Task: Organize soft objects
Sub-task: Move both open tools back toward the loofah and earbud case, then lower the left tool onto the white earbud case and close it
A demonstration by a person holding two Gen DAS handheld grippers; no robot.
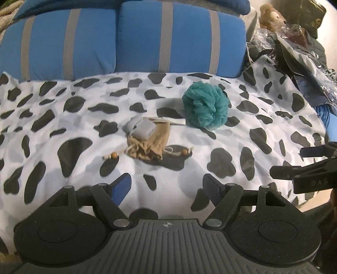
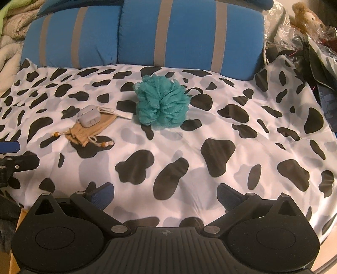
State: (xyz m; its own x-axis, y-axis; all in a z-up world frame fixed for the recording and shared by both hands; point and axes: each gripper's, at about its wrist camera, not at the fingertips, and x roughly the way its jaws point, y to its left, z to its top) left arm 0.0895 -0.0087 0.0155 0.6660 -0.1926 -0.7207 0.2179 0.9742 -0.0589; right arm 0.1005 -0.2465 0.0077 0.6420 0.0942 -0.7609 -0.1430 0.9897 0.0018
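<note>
A cow-print sheet (image 1: 63, 118), white with black and grey blotches, is spread over the bed, and the soft things lie out on it toward the middle. A teal mesh bath pouf (image 1: 205, 105) sits puffed up on the sheet, and just to its left a tan drawstring pouch (image 1: 150, 143) lies flat with its beaded cords trailing to either side. A small grey case (image 1: 140, 127) rests on top of the pouch, at its far end. Behind everything two blue pillows with grey stripes (image 1: 126, 38) stand side by side against the head of the bed, and off to the right a brown stuffed toy (image 1: 270, 15) sits among crinkled plastic bags (image 1: 294, 46). Both tools hang over the near part of the sheet, well short of the objects: the left gripper (image 1: 167, 186) has its jaws apart with nothing between them, and the right gripper (image 2: 165, 195) likewise stands wide and empty.
</note>
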